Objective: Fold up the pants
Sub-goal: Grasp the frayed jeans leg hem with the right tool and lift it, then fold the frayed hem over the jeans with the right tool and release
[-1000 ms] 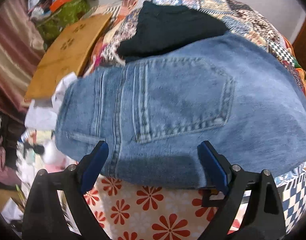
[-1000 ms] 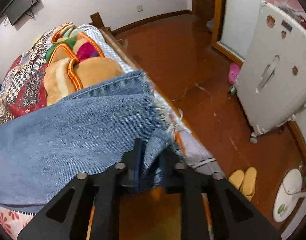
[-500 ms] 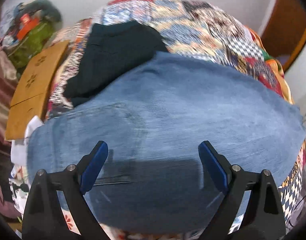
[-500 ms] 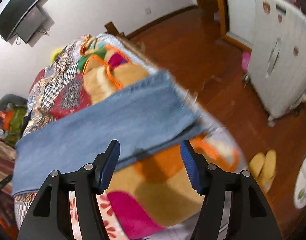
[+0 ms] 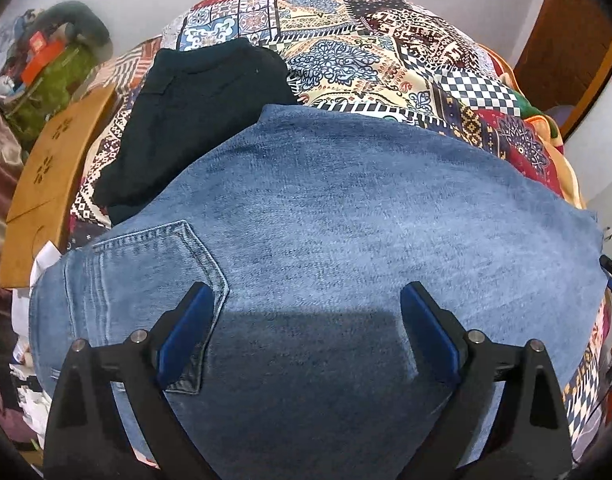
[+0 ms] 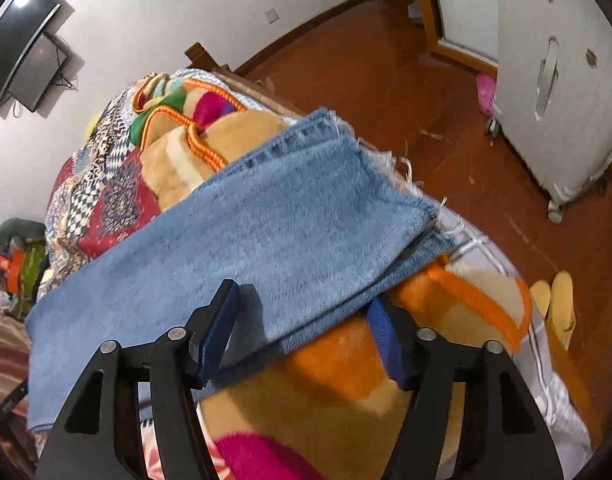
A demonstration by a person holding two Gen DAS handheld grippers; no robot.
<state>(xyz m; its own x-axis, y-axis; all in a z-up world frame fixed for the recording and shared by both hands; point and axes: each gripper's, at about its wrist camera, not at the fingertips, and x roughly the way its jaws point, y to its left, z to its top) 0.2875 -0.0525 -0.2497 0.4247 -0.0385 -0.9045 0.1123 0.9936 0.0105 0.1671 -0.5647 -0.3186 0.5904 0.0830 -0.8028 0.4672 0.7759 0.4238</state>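
The blue jeans (image 5: 346, 248) lie folded lengthwise across the bed, back pocket (image 5: 162, 264) at the left. My left gripper (image 5: 306, 320) is open and empty, hovering over the seat and thigh of the jeans. In the right wrist view the leg end with frayed hems (image 6: 298, 216) rests on a folded blanket. My right gripper (image 6: 302, 320) is open and empty, its fingers astride the near edge of the leg.
A patchwork quilt (image 5: 386, 60) covers the bed. A black garment (image 5: 194, 116) lies beyond the jeans, a wooden board (image 5: 54, 168) at the left. An orange-trimmed blanket (image 6: 446, 320) lies under the leg end. Bed edge, wood floor (image 6: 386, 80), white cabinet (image 6: 558, 80) and slippers (image 6: 554, 308) stand to the right.
My right gripper opened and let go of the jeans hem, then drew back. The jeans now lie flat. My left gripper moved forward over the jeans, staying open.
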